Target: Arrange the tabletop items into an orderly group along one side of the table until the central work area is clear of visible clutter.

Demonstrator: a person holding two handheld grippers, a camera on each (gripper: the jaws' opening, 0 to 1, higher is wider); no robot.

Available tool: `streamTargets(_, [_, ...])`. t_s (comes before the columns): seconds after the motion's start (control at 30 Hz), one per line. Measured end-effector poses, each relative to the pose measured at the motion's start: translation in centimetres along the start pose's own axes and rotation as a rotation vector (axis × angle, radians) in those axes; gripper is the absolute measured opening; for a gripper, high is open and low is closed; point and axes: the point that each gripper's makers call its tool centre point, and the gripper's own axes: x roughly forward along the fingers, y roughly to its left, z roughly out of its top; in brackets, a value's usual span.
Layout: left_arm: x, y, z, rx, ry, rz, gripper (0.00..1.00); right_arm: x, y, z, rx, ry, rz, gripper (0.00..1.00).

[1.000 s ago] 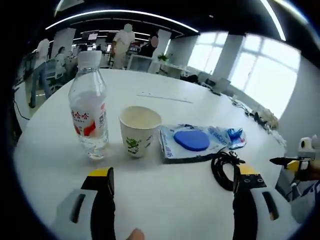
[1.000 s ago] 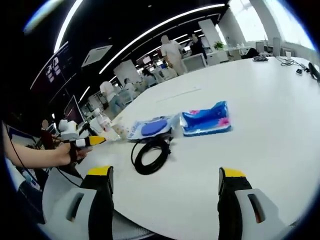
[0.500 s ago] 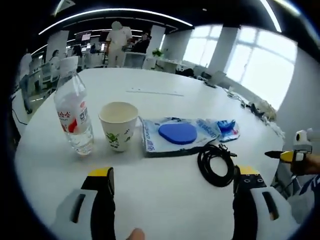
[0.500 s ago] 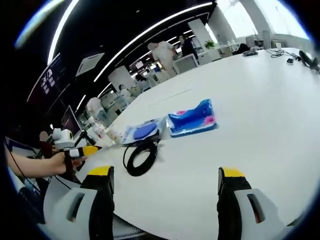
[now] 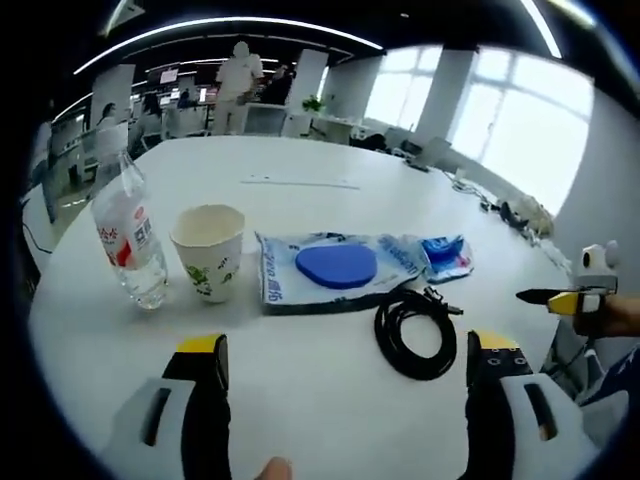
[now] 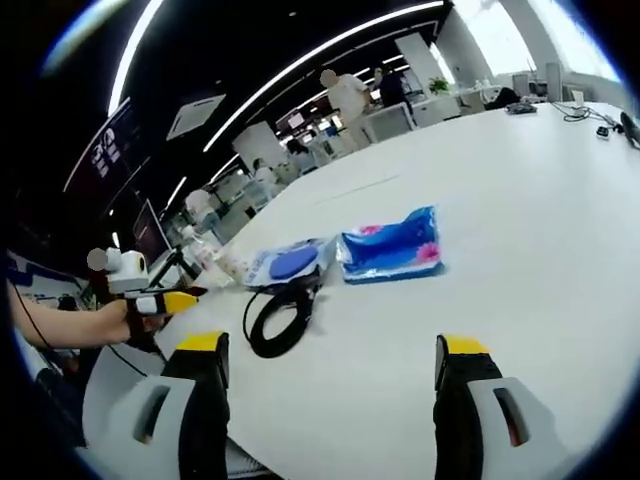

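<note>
On a large round white table (image 5: 330, 400), a row of small items sits near the closer edge. Seen from the left gripper view, the row starts at the left with a clear plastic water bottle (image 5: 128, 245) with a red and white label, standing upright. Just beside it, to the right, stands a white paper cup (image 5: 209, 252) with a green print, its mouth open upward. Next comes a flat clear plastic packet (image 5: 335, 268) holding a round blue disc (image 5: 336, 265), and past its far right end lies a blue tissue pack (image 5: 445, 254). A coil of black cable (image 5: 415, 333) lies on the table just in front of the packet, closer to the camera. The left gripper (image 5: 345, 365) hovers low over the table edge with its two yellow-tipped jaws spread wide and nothing between them. From the right gripper view, the same blue tissue pack (image 6: 390, 249), with pink markings, lies flat beside the packet (image 6: 287, 262), and the black cable (image 6: 277, 318) is coiled in front of them. The right gripper (image 6: 330, 368) also has its jaws spread wide apart, holding nothing. People stand in the office space far behind the table.
</note>
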Motion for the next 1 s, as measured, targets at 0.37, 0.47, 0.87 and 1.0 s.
streamTargets(0.37, [2.8,-2.6,-1.0,0.007,0.059,-0.010,0.93,5.8,3.5,0.4,-0.109,0.090,0.177,0.79])
streamTargets(0.47, [3.6,-3.6,-0.8,0.017,0.069,-0.029,0.93,7.4,4.2,0.6,-0.130,0.105,0.203,0.78])
streamTargets(0.87, [5.9,-3.6,-1.4,0.048,0.138,0.024,0.83,10.4,3.9,-0.1,-0.235,0.161,0.179,0.77])
streamTargets(1.0, [6.5,-3.2,-2.5,0.025,0.168,0.039,0.84,10.9,3.0,-0.5,-0.248,0.179,0.144,0.77])
